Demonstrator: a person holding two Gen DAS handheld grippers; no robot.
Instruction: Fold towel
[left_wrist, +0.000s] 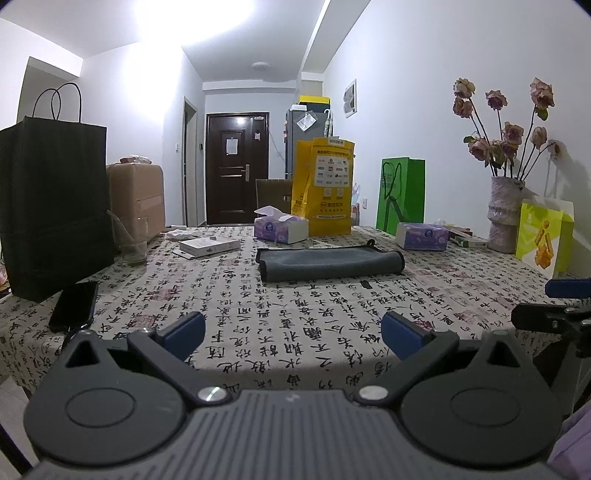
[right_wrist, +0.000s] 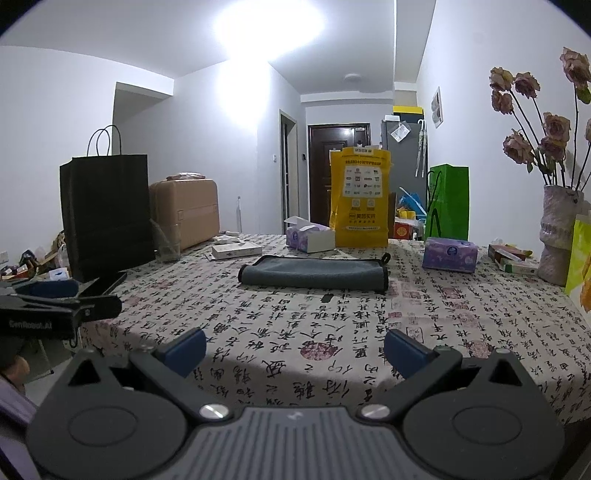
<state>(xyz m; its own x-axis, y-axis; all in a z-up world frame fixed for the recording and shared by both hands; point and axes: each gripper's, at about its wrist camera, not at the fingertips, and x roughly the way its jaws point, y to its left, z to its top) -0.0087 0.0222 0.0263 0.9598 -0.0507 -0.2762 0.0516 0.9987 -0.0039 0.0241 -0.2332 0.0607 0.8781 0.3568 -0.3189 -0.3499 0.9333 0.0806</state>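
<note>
Grey terry, the towel lies mid-counter as a flat, already doubled band, its dark-bound end on the right. To fold again, I'd say each gripper should pinch a corner of one short end and carry it squarely across. The left gripper and right gripper hover at the near edge, both spread wide, holding nothing.

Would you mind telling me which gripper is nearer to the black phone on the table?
Left. The left gripper hovers open at the near table edge, with the phone just beyond its left side; the right gripper is farther right.
</note>
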